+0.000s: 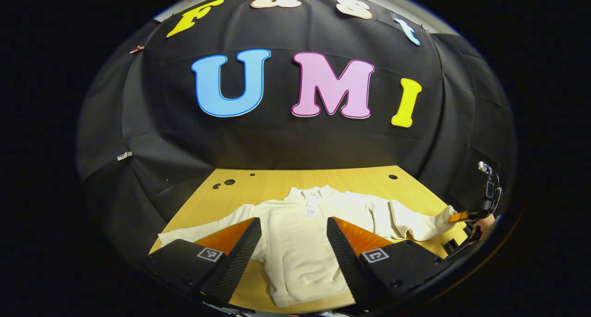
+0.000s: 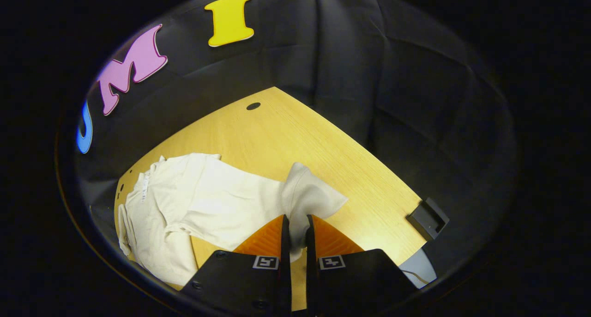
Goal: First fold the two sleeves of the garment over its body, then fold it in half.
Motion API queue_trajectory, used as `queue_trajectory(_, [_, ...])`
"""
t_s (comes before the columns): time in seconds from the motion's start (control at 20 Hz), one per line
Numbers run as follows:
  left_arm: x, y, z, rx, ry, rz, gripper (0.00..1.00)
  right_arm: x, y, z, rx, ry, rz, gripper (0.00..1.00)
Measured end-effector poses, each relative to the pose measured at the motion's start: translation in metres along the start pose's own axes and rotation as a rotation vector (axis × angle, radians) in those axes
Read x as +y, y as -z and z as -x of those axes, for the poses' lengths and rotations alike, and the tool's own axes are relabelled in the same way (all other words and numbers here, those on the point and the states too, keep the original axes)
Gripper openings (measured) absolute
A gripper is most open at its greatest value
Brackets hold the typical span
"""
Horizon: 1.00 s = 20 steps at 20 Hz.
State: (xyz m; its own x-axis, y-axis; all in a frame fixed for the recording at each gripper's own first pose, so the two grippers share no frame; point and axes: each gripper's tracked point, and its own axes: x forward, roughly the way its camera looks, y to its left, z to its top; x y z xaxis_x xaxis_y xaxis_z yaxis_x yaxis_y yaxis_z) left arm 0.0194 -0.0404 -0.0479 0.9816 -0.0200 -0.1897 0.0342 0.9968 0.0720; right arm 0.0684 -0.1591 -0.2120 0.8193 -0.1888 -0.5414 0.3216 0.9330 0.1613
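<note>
Garment (image 1: pixel 300 243): cream long-sleeved top, lying flat on the bench (image 1: pixel 272 180), collar toward the far edge, hem toward the near edge, a white tag (image 1: pixel 312 207) at the neck. In the left gripper view one sleeve (image 1: pixel 208 227) runs out straight toward the bench's left edge; the other sleeve (image 1: pixel 415 222) runs toward the right edge, rumpled, its cuff raised off the wood. Body unfolded, with shallow creases across the chest. Right gripper (image 2: pixel 295 229): in its own view the jaws are drawn close together with the cuff end of that sleeve between them, both fingers pressing the cloth; the sleeve cloth bunches and peaks just beyond the fingertips, then slopes back down to the shoulder. The same gripper appears small at the far right of the left gripper view, at the cuff, with part of a hand (image 1: pixel 485 222) behind it. Left gripper (image 1: pixel 294 227): jaws wide apart, holding nothing, poised above the garment's body near the near edge, one finger over each side of the chest. Bench: light wood grain, several dark round holes (image 1: pixel 229 182) near its far edge, more at the far left corner. Black bracket (image 2: pixel 428 218): fixed at the bench's edge in the right gripper view, well apart from the garment. Wall (image 1: pixel 295 141): black cloth, closing the bench at the back and both sides.
</note>
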Motion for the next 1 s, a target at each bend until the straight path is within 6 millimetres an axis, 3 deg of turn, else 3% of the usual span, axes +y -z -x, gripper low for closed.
queue_trajectory(0.3, [0.021, 0.007, 0.012, -0.008, 0.018, 0.027, 0.93, 0.081, -0.014, 0.024, -0.06, -0.102, 0.053, 0.17])
queue_trajectory(0.65, [0.056, 0.004, 0.022, -0.024, -0.011, 0.057, 0.93, 0.206, -0.029, 0.03, -0.099, -0.249, 0.028, 0.17])
queue_trajectory(1.0, [0.094, 0.009, 0.018, -0.022, -0.035, 0.103, 0.93, 0.315, 0.001, 0.033, -0.063, -0.38, 0.075, 0.17])
